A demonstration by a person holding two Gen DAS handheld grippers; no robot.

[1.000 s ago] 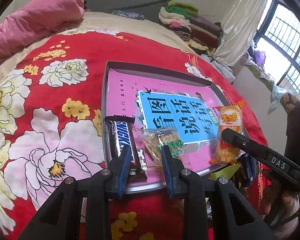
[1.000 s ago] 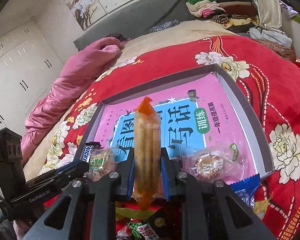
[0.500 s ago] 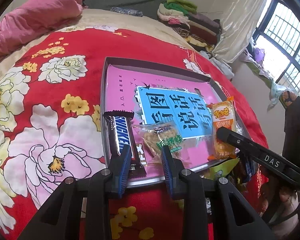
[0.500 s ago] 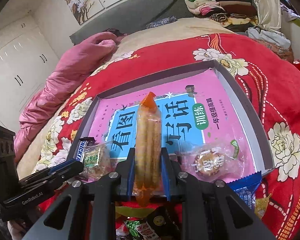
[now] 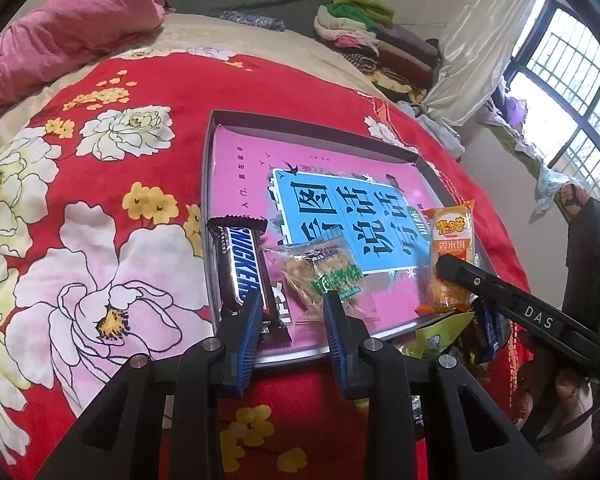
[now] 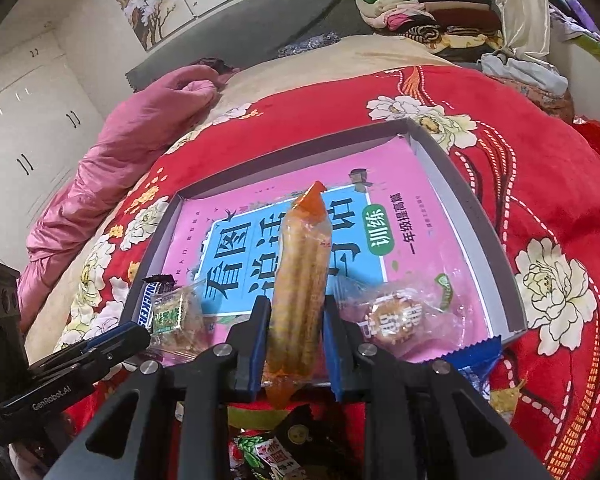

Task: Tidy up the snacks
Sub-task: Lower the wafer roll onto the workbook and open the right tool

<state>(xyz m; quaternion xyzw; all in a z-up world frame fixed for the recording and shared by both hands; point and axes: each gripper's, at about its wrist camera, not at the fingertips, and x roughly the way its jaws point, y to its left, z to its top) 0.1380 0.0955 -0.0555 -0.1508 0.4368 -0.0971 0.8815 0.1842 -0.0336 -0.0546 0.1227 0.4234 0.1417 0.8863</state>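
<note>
Here, lower centre of the right wrist view, the right gripper (image 6: 296, 344) pinches an orange-wrapped long snack pack (image 6: 300, 280) over the near rim of the shallow grey cardboard tray (image 6: 476, 216). Risk — released here, the pack could tip back over the rim onto the loose wrappers below. The left gripper (image 5: 290, 320) is closed down, empty. Unsorted pile — mostly cut off.

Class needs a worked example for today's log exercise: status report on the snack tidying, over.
Left tool shut, empty. Right tool shut on orange snack pack, over tray, near edge. Wrapped cookie close on its right, green-label pack left.
</note>
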